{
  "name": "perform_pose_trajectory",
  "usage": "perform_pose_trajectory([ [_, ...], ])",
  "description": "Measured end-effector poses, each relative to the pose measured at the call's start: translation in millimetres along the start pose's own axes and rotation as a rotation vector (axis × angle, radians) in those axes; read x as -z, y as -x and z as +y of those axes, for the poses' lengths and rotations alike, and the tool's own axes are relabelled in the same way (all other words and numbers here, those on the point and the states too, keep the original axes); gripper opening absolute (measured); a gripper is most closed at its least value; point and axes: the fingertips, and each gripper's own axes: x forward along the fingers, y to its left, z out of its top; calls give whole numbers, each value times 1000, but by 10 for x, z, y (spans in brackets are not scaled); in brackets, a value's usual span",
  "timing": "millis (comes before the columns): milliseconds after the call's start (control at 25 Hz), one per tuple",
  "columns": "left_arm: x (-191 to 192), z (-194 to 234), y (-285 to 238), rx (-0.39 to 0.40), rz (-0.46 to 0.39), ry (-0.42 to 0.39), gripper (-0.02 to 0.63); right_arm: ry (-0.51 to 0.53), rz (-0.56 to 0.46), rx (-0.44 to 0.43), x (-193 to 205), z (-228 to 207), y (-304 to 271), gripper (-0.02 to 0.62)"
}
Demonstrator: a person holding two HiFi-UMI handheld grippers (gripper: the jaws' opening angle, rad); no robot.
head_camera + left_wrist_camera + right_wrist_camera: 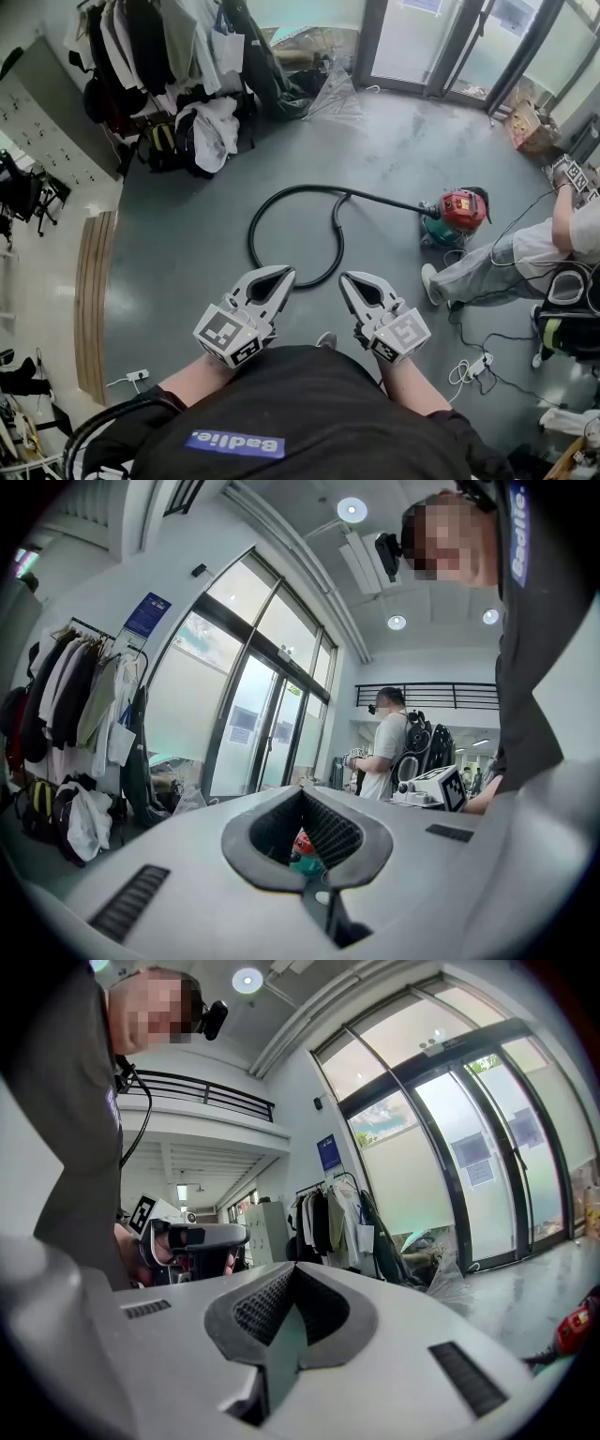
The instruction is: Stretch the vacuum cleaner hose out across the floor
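A black vacuum hose [281, 202] lies in a loop on the grey floor, and its far end runs right to a red and teal vacuum cleaner [459, 210]. My left gripper [278, 273] and right gripper [352, 279] hover side by side above the floor, just short of the loop's near curve. Both are shut with nothing between their jaws, and neither touches the hose. In the left gripper view the closed jaws [302, 789] frame a glimpse of the vacuum cleaner [302, 851]. The right gripper view shows its jaws [292, 1269] closed, with the vacuum cleaner [574, 1327] at the right edge.
A clothes rack [159, 47] with bags beneath stands at the back left, and glass doors [422, 42] lie beyond. At the right sits a person [497, 267] with legs stretched out, amid cables and a power strip [473, 364]. A wooden strip [94, 300] runs along the left.
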Motion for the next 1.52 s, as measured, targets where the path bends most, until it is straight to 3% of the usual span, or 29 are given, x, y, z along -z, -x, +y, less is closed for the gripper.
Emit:
perform_pose_trajectory([
  [360,155,26,-212,-108,17,-1,8,-39,5,-40,187,-408,180,5],
  [680,191,408,-112,-177,17,15,8,-44,47,-64,236,-518,-70,5],
  [1280,183,2541,-77,-119,59,40,8,10,107,22,19,-640,-1980,5],
  [1520,246,3205,-167,-100,91,42,8,58,134,7,-17,-755,-2735,5],
])
